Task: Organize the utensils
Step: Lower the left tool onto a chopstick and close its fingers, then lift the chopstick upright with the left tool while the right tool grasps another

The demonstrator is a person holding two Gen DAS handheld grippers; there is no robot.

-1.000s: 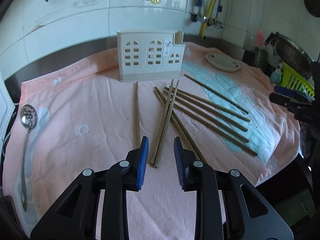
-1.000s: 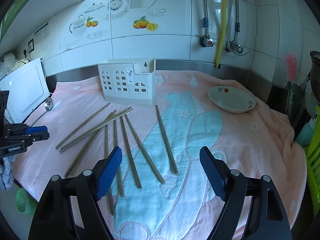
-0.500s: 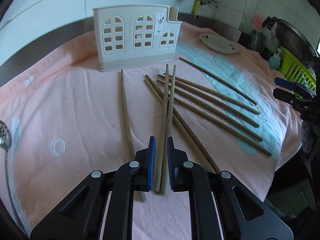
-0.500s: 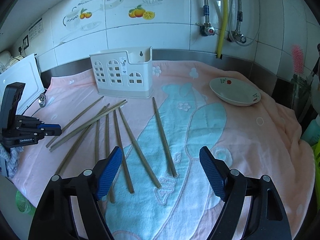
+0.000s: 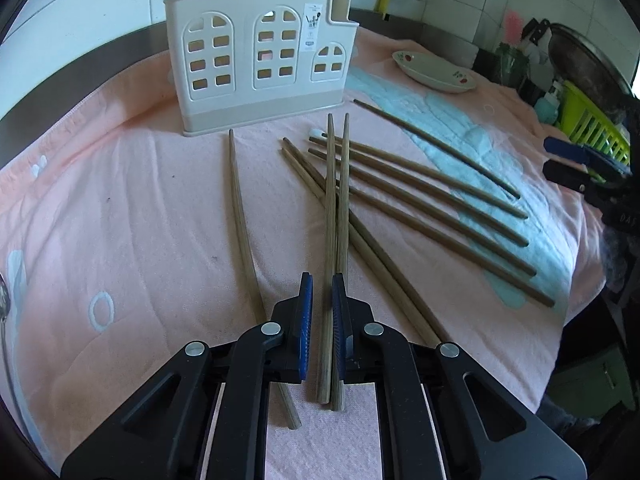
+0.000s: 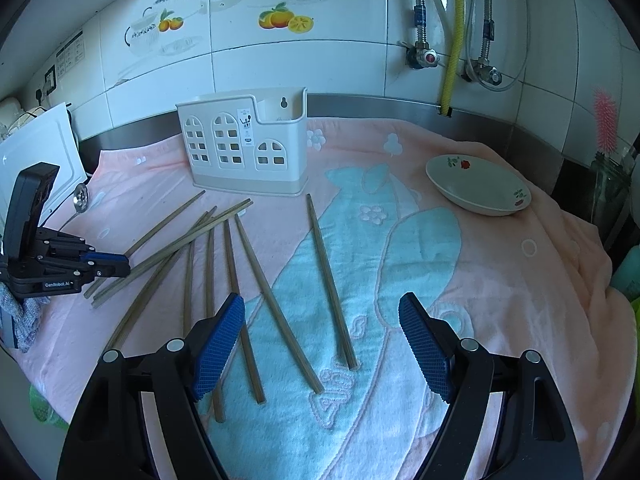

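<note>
Your left tool (image 5: 320,312) lies low over the counter (image 5: 120,220), pinching two chopsticks (image 5: 336,208). Your right tool (image 6: 322,344) hovers level, fingers spread wide.

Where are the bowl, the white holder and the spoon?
bowl (image 6: 478,192): right wrist view, inside of its dish.
holder (image 5: 256,68): left wrist view, front wall with windows.
spoon (image 6: 81,197): right wrist view, its round head by the towel's left edge.

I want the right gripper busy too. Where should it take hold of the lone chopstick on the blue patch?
Grip the lone chopstick near its thick near end, coming down from above with the open right gripper straddling it. It lies flat on the towel, apart from its neighbours, pointing toward the holder.
</note>
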